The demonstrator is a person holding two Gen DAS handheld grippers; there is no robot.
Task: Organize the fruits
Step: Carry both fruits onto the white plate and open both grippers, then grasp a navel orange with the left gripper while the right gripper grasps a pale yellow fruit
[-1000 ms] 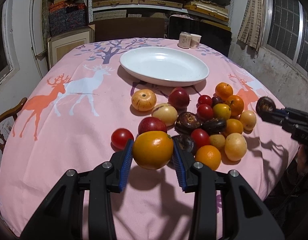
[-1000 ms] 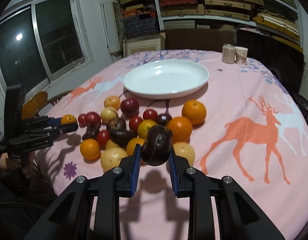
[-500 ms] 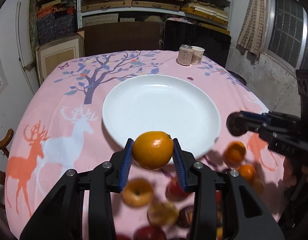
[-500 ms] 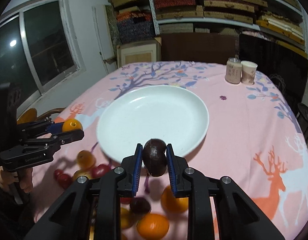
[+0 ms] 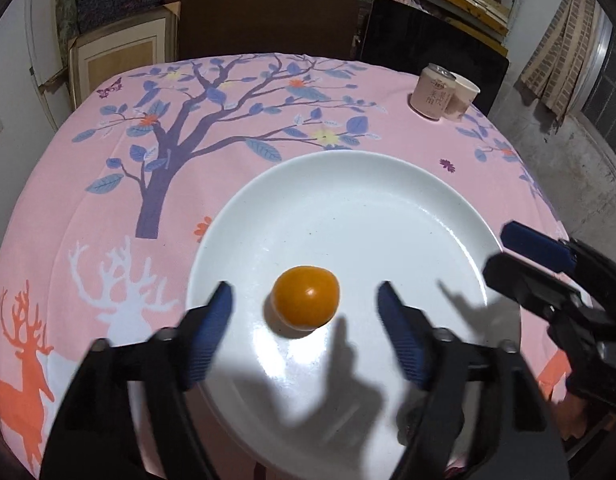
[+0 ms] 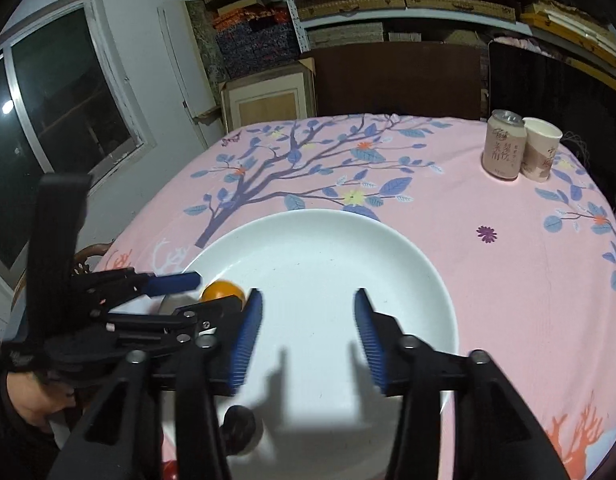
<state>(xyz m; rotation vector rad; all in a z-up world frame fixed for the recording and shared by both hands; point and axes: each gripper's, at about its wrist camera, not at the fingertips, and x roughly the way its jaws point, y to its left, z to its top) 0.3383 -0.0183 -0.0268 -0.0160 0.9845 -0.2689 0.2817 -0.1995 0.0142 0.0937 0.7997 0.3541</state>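
Now both grippers [image 5: 303,308] [image 6: 308,320] tilted down, jaws just opened, over plate [image 5: 348,184]

I count: 1 round orange fruit [image 5: 305,297] | 1 dark purple fruit [image 6: 239,428] | 1 white round plate [image 5: 348,184] | 1 pink can [image 6: 503,145] | 1 paper cup [image 6: 540,149]

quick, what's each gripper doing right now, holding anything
left gripper: jaws just opened, empty; orange fruit lies loose on the plate.
right gripper: jaws just opened, nothing between them.
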